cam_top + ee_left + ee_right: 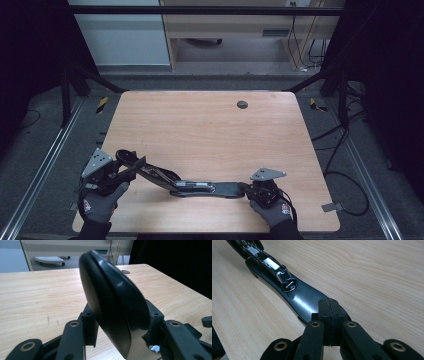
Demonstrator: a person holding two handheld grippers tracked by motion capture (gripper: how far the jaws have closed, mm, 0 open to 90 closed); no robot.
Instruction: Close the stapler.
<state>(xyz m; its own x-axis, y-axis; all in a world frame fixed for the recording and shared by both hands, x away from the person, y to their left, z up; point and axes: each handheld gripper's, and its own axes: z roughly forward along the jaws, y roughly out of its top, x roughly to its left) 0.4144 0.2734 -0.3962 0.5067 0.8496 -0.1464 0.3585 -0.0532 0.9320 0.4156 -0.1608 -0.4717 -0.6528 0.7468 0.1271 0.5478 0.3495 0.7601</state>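
Black and glossy, an opened stapler (192,186) lies stretched across the near part of the pale wooden tabletop (210,130), between the two hands. At the left of the high view, the left hand-held gripper (131,167) holds the stapler's raised top arm, which slopes up from the hinge toward the gloved left hand (100,202). The left gripper view adds what the high one cannot: the rounded, domed end of that handle (112,305) stands between the two pads (88,322), tilted, and both seem to press on its sides. So the jaws pinch the handle, partly spread around its width.

Moving right, the flat base rests on the wood with its metal staple channel (192,185) facing up. The right gripper view shows this closely: the shiny open channel (270,265) holds what looks like a strip of staples, and the round anvil plate (289,285) sits just past its end.

At the right, the right hand-held gripper (246,189) meets the base's end. Its pads (323,322) are pressed together with no gap, right over the tip of the base (304,302); whether they nip its edge I cannot tell.
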